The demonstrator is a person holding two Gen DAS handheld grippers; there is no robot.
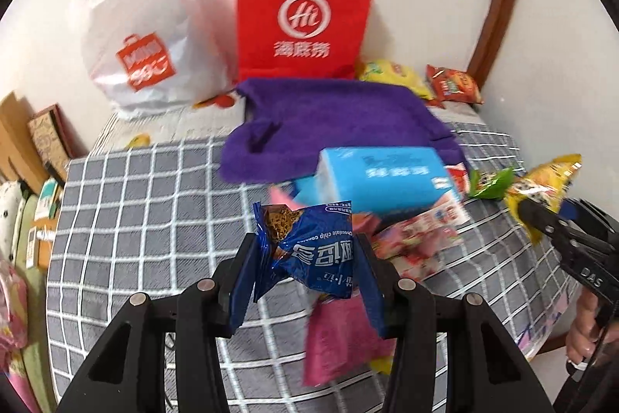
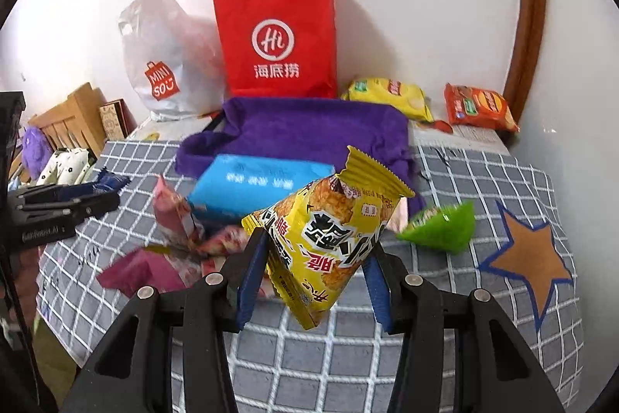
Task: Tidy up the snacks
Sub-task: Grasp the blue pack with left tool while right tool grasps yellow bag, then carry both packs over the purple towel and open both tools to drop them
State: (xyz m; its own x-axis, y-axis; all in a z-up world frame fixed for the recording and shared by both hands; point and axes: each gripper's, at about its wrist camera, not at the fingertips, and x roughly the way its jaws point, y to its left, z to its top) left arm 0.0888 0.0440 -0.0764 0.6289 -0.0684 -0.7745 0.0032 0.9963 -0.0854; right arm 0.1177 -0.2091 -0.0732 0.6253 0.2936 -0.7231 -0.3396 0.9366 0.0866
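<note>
My left gripper (image 1: pixel 307 250) is shut on a blue chocolate chip cookie packet (image 1: pixel 309 250), held above the checked cloth. My right gripper (image 2: pixel 315 254) is shut on a yellow snack packet (image 2: pixel 329 239), also held above the cloth; it shows at the right of the left wrist view (image 1: pixel 541 188). A purple fuzzy bag (image 2: pixel 309 130) lies open at the back middle. Loose snacks lie in front of it: a light blue pack (image 2: pixel 255 184), pink packets (image 2: pixel 174 215) and a green packet (image 2: pixel 441 227).
A red paper bag (image 2: pixel 278 41) and a white plastic bag (image 2: pixel 170 60) stand against the wall. A yellow chip bag (image 2: pixel 390 95) and an orange packet (image 2: pixel 479 107) lie at the back right. The grey checked cloth (image 2: pixel 309 343) has a brown star patch (image 2: pixel 530 254).
</note>
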